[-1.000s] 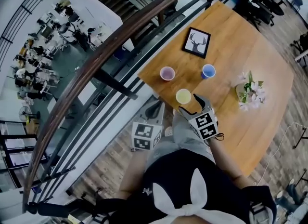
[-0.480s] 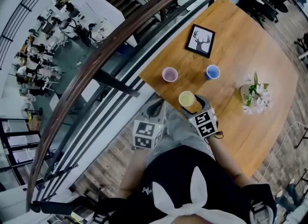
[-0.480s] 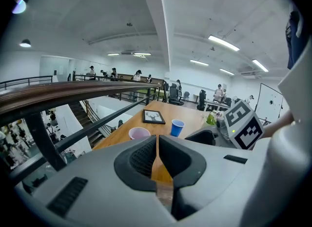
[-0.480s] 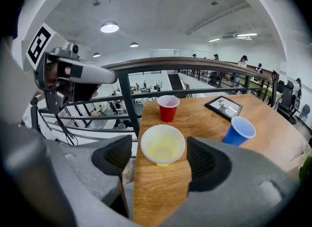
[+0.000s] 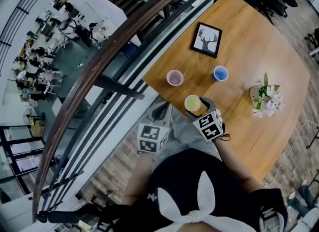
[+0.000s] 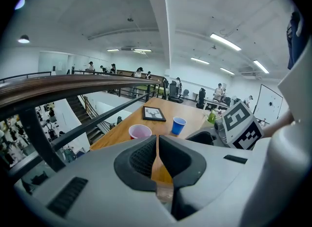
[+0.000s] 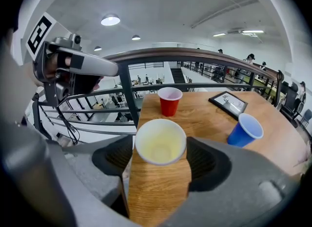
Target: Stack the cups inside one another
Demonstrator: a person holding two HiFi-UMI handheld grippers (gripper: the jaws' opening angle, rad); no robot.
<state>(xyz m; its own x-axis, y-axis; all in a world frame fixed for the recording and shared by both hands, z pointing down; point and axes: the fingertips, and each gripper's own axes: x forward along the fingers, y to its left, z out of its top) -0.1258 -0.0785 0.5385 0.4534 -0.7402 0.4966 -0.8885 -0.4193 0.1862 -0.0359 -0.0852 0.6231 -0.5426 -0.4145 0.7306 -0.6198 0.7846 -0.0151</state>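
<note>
On the wooden bench (image 5: 249,36): three cups, all standing up, all apart from each other, none inside another yet. Nearest the edge, the yellow cup (image 5: 192,103), empty, with its open top up. Right there around it, the right gripper (image 7: 161,148), spread wide, one jaw on each side of the cup, low over the wood. Hard to tell if the pads touch the cup's sides. Farther along, by the edge next to the railing (image 5: 99,61), the red cup (image 5: 174,78), pale inside. To the right of that one, the blue cup (image 5: 220,73). Behind both, lying flat, a black picture frame (image 5: 207,40) with a deer's head in it. Well off to the right side, a small bunch of pale flowers (image 5: 263,96). Off the bench, just in front of the person (image 5: 199,196), the left gripper (image 6: 157,143), pressed together with only a thin slit between the jaws and nothing in them. Pointing toward the bench, with the red cup and the blue cup ahead of it. Past the railing, far below, a big room (image 5: 45,51) with desks and people.
</note>
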